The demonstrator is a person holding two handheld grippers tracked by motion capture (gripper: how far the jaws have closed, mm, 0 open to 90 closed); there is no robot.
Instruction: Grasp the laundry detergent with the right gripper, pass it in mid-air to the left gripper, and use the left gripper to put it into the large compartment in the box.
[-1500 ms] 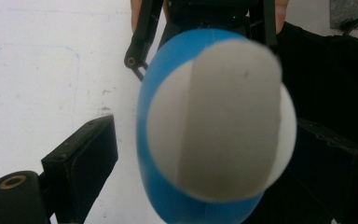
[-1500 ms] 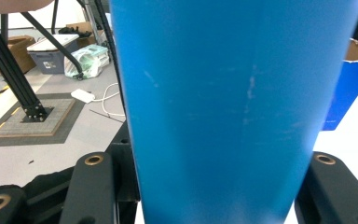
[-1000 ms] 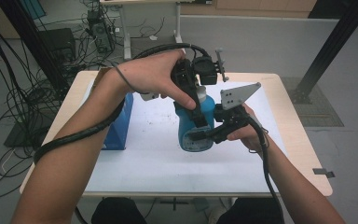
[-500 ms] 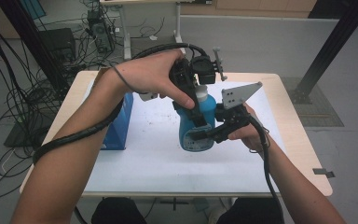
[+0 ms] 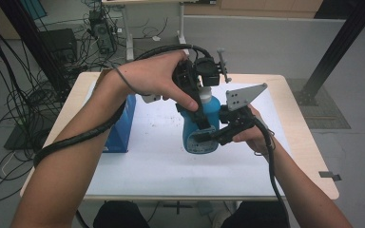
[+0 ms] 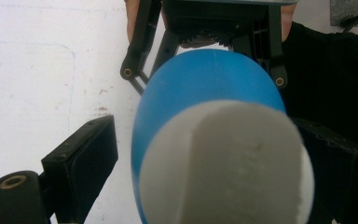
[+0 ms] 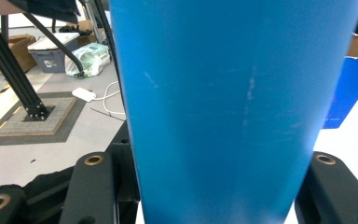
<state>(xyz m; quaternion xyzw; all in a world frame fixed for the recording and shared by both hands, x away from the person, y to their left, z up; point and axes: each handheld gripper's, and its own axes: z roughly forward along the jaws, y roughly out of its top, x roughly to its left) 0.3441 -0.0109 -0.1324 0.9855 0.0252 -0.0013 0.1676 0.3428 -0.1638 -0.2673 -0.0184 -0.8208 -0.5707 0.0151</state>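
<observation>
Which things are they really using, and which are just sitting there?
Being used:
blue bottle
its white cap
left gripper above the cap
right gripper clamped on the bottle's body

Just sitting there:
blue box
white mat
table

Blue plastic bottle with white cap [image 5: 200, 128] stands mid-desk and blocks the centre. Right claw [image 5: 208, 137] hems it in low on the right side; left claw [image 5: 196, 97] covers the top, one jaw just beside the cap with a thin gap in the left gripper view. Open blue cardboard box [image 5: 122, 124] walls off the left edge. White sheet on the desk [image 5: 147, 161] is free in front of the bottle, also behind it and along the right strip.
</observation>
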